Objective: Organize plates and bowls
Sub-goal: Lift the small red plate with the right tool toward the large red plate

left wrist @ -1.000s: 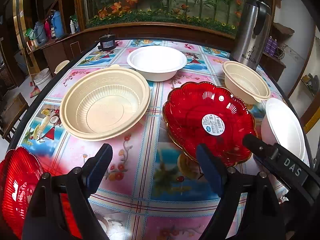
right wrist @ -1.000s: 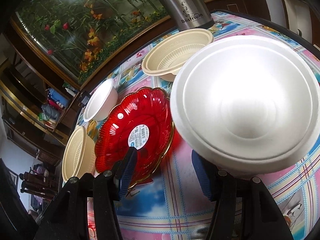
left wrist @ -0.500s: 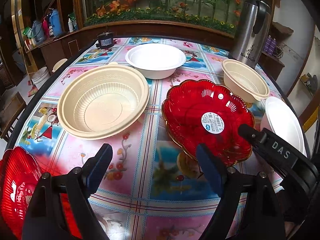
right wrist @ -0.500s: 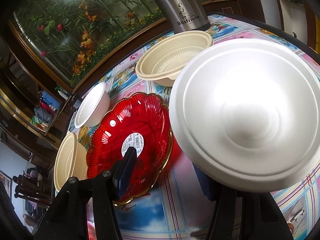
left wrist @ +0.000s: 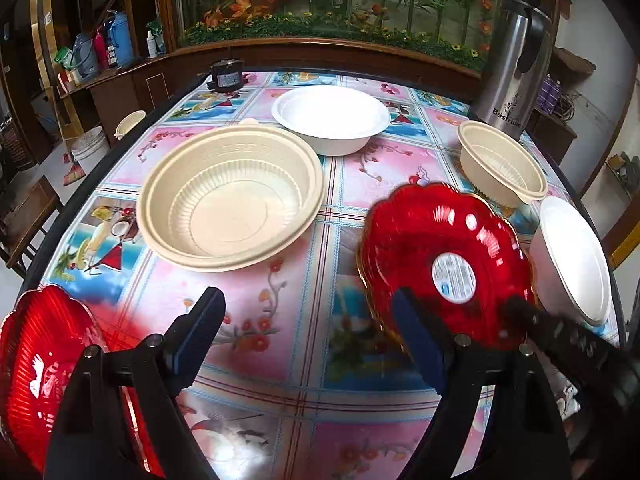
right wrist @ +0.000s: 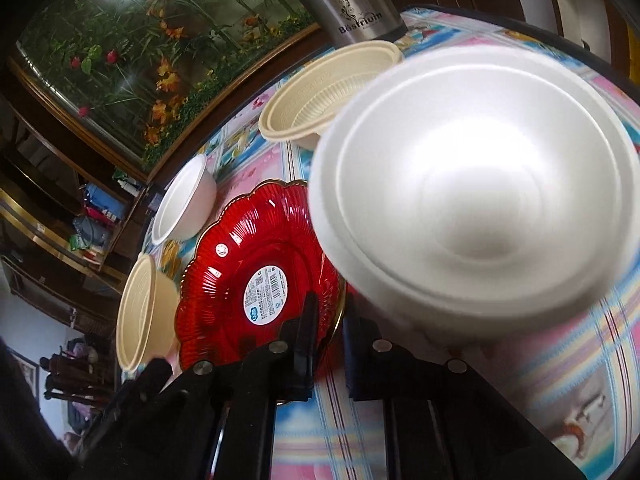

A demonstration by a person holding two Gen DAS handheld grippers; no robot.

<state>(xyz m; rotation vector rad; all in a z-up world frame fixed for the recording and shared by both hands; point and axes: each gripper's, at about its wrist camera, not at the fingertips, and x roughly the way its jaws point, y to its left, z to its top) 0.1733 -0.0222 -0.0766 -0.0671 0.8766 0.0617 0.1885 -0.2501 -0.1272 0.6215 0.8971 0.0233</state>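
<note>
right gripper [right wrist: 326, 332]: jaws have just closed, clamped on rim of red plate [right wrist: 256, 276], lower centre of frame | left gripper [left wrist: 310, 336]: jaws wide apart, empty, over table [left wrist: 304, 320] | white bowl [right wrist: 476, 196]: right of plate

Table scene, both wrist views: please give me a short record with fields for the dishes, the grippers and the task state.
right gripper: jaws just closed, now shut on the rim of the labelled red plate
left gripper: open, empty, above the table
second red plate: lower left in left wrist view
beige: large beige bowl, small beige bowl, apart
white: far white bowl, near white bowl, apart
stacked: nothing yet
</note>
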